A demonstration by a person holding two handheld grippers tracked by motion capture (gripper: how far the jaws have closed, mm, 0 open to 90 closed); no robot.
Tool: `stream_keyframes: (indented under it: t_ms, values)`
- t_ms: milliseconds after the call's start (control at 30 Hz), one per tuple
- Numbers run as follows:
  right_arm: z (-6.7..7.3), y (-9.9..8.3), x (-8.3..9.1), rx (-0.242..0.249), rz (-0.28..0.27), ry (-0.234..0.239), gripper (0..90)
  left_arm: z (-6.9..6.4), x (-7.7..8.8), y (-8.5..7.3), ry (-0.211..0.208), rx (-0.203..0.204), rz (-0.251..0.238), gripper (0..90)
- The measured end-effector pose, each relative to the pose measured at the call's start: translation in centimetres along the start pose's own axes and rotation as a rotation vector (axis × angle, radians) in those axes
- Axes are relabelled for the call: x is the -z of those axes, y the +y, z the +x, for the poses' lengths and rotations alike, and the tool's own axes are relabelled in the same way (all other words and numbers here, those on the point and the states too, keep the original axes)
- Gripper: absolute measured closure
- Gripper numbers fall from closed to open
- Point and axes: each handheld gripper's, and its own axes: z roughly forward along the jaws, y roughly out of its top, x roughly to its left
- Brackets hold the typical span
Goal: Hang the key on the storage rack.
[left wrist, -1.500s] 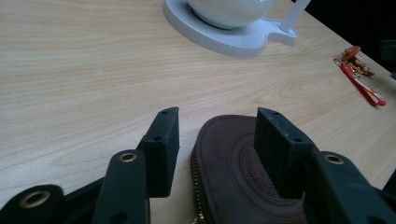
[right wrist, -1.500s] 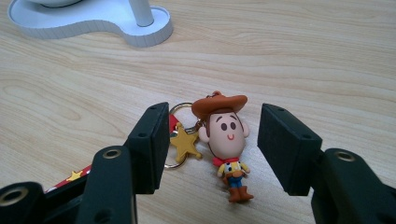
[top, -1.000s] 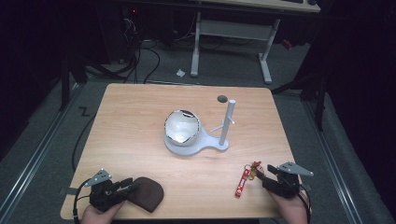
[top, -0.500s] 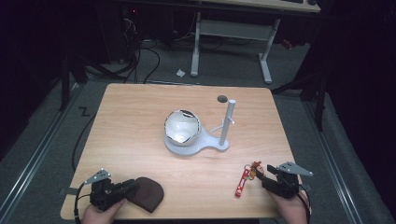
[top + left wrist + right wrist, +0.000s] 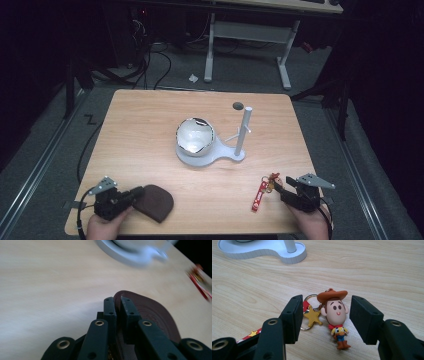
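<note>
A dark brown leather pouch [image 5: 156,203] lies flat near the table's front left. My left gripper [image 5: 137,193] comes at it from the left. Its jaws have just been closing, and in the left gripper view they stand shut [image 5: 118,306] with the pouch's raised edge [image 5: 150,310] pinched between them. At the front right lies a keychain [image 5: 262,192] with a red strap, a yellow star [image 5: 312,316] and a small cowboy figure [image 5: 335,312]. My right gripper [image 5: 278,187] is open. The figure lies between its pads [image 5: 293,312] without touching them.
A white stand [image 5: 212,159] sits at the table's middle, with a shiny round bowl [image 5: 195,136] and an upright pole [image 5: 243,129] bearing a side peg. A dark hole [image 5: 238,106] is in the tabletop behind it. Bare wood lies between the stand and both hands.
The left gripper's jaws have closed on the pouch's near edge. The right gripper and the keychain have stayed where they were.
</note>
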Motion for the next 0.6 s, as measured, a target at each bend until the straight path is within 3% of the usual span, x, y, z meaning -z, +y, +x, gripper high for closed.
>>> stream_keyframes:
  t_ms: [67, 167, 300, 367, 467, 600]
  values:
    - [0.0, 0.0, -0.1, 0.001, 0.005, 0.002, 44.9, 2.5, 0.2, 0.8, 0.083, 0.050, -0.051, 83.9]
    - [0.0, 0.0, -0.2, 0.010, 0.004, 0.003, 44.8, 3.4, 0.0, 0.7, 0.092, 0.071, -0.046, 83.6]
    - [0.0, -0.1, -0.2, 0.001, 0.008, 0.003, 44.8, 3.3, 0.1, 0.6, 0.108, 0.073, -0.048, 81.7]
    - [0.0, -0.1, -0.2, -0.003, 0.009, 0.004, 44.8, 3.1, 0.1, 0.5, 0.133, 0.046, -0.051, 77.3]
    - [0.1, -0.1, 0.0, -0.003, 0.009, 0.001, 44.8, 2.9, 0.3, 0.3, 0.119, 0.012, -0.072, 64.3]
    - [0.1, 0.0, -0.1, 0.012, 0.020, -0.005, 44.5, 1.8, 0.6, 0.5, 0.148, -0.062, -0.074, 57.3]
